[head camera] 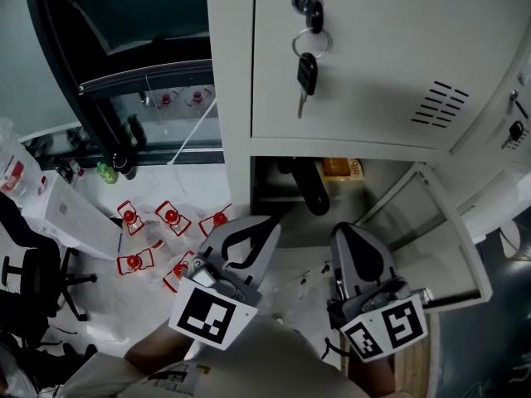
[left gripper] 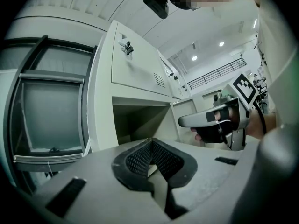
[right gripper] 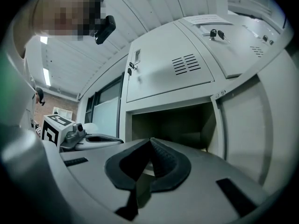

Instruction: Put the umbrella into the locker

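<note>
A black folded umbrella (head camera: 304,186) lies inside the open lower locker compartment (head camera: 267,191), its end poking out toward the opening. My left gripper (head camera: 270,223) hovers just in front of the compartment's left side, jaws shut with nothing between them. Beside it on the right, my right gripper (head camera: 343,232) is also shut and empty. In the left gripper view the pads (left gripper: 140,158) meet at a point before the compartment (left gripper: 140,122), and the right gripper (left gripper: 186,121) shows at the right. In the right gripper view the closed pads (right gripper: 163,164) face the dark compartment (right gripper: 173,125); I cannot make out the umbrella there.
The compartment's door (head camera: 431,235) hangs open to the right. Above it is a closed locker door (head camera: 373,56) with keys (head camera: 306,66) hanging from its lock. A yellow box (head camera: 342,168) sits inside beside the umbrella. Red-and-white items (head camera: 170,219) lie on the floor at left, near an office chair (head camera: 33,274).
</note>
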`<state>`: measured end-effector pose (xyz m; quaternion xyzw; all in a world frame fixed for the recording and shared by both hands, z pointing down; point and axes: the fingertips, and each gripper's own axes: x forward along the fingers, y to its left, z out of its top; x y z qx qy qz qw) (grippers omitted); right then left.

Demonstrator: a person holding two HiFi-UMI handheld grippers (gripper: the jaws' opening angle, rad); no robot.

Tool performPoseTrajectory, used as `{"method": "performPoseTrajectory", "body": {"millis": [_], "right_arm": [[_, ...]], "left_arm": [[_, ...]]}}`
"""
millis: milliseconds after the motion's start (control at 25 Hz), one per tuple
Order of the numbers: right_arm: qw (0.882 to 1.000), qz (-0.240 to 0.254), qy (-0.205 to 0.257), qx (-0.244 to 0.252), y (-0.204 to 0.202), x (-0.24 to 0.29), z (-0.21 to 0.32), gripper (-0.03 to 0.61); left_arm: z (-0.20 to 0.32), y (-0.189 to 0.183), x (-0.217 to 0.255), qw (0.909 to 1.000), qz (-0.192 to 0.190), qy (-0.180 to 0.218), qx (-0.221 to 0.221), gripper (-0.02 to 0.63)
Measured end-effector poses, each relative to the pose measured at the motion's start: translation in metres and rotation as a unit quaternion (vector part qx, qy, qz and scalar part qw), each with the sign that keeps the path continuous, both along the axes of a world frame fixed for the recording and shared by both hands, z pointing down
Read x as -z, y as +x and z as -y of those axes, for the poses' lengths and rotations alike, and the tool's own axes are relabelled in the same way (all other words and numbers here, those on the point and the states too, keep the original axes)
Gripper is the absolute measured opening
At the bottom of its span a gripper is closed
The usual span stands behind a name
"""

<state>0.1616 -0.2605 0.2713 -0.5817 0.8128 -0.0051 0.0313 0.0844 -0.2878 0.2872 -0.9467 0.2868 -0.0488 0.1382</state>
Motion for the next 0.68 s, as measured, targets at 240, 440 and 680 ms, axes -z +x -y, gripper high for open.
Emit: {"method": "performPoseTrajectory", "body": {"millis": [240, 440, 680], "right_arm": [[1.000, -0.004, -0.006, 0.009, -0.0031, -0.0044, 0.0027, 0.007], [1.000, -0.004, -0.009, 0.019, -0.0071, -0.0061, 0.0048, 0.006], [1.000, -0.001, -0.007, 0.010, -0.0028, -0.0071, 0.0086, 0.007]], "left_arm": [[0.0018, 0.0031, 0.0019, 1.0000, 0.000, 0.002, -0.004, 0.008], [0.0042, 0.0039, 0.0027, 1.0000, 0.001, 0.003, -0.006, 0.008], [0.0086, 0.0078, -0.0041, 0.9998, -0.006, -0.014, -0.016, 0.008]]}}
